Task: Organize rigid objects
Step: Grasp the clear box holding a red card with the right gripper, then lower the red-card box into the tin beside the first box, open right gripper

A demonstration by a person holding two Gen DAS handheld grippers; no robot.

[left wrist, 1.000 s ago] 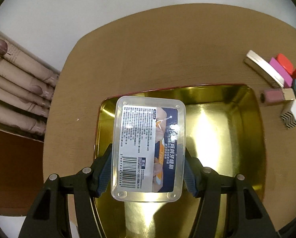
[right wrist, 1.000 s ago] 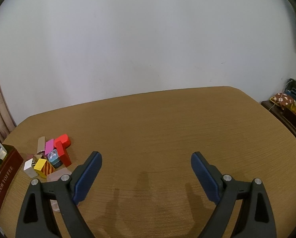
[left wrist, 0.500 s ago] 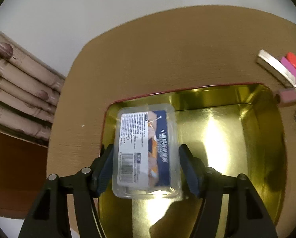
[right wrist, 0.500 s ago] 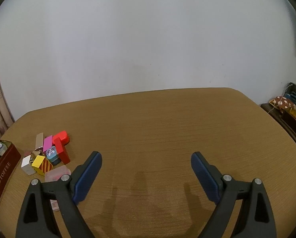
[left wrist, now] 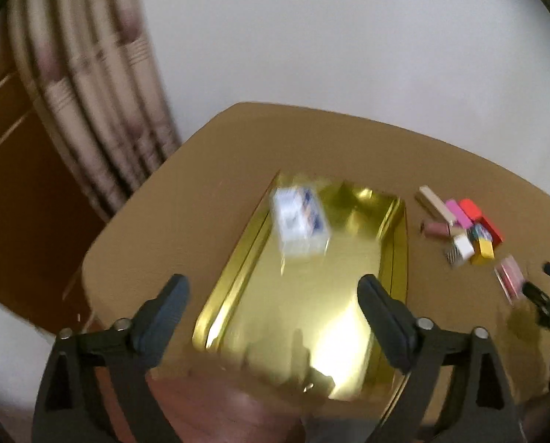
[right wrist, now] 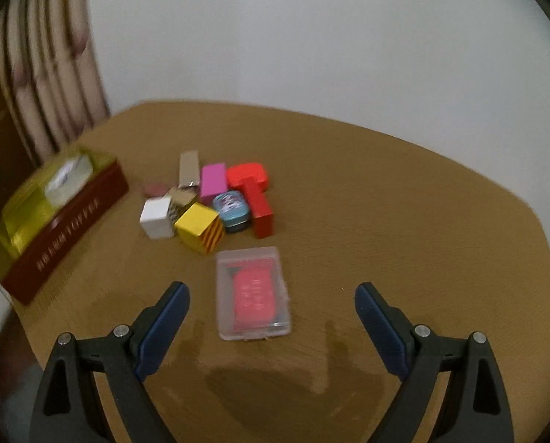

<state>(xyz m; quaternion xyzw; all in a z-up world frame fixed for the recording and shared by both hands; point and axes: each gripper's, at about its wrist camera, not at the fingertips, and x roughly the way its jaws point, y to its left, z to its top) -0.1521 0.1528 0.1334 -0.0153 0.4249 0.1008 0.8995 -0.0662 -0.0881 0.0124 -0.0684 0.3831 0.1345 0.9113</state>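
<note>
A clear plastic box with a blue and white label (left wrist: pixel 300 221) lies in the far left corner of the gold tin (left wrist: pixel 312 317). My left gripper (left wrist: pixel 273 308) is open and empty, pulled back above the tin's near part. My right gripper (right wrist: pixel 271 313) is open, its fingers either side of a clear case with a pink card (right wrist: pixel 253 293) lying flat on the table. Beyond it sits a cluster of small blocks (right wrist: pixel 216 199), which also shows in the left wrist view (left wrist: pixel 463 229). The tin, with its dark red side (right wrist: pixel 68 229), shows at left in the right wrist view.
The round wooden table (right wrist: pixel 385 203) has bare surface to the right of the blocks. A curtain (left wrist: pixel 90 103) hangs behind the table's left edge. The white wall (right wrist: pixel 312 37) is behind. The right gripper shows at the right edge of the left wrist view (left wrist: pixel 548 302).
My left gripper opened, let go of the labelled box in the tin and drew back. My right gripper swung left and down over the pink-card case.
</note>
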